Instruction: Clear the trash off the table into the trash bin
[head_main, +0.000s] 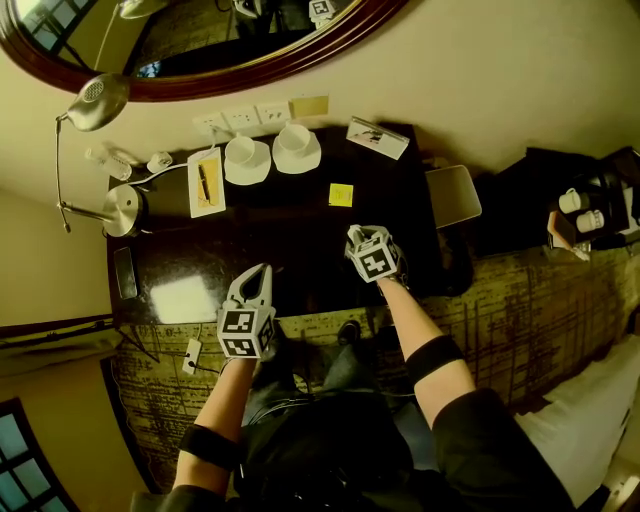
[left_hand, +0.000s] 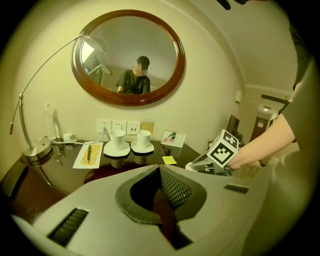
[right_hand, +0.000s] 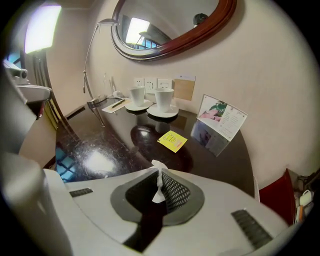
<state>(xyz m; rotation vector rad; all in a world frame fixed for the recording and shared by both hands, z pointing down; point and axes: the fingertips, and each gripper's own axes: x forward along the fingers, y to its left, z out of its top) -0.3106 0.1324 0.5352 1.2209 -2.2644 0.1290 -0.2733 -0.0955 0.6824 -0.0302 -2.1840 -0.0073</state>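
Right gripper view shows the right gripper (right_hand: 160, 172) clamped on a white scrap (right_hand: 158, 186) over the table (right_hand: 100, 150), not yet binned, while a yellow note (right_hand: 172, 141) at its twelve o'clock awaits clearing, the likely bin (head_main: 452, 195) sits at two o'clock, and the left gripper (left_hand: 160, 172) is clenched empty.

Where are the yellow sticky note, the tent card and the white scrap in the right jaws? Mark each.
yellow sticky note (right_hand: 172, 141), right gripper view, its centre.
tent card (right_hand: 223, 116), right gripper view, its printed face.
white scrap (right_hand: 159, 179), right gripper view, its middle, between the jaws.
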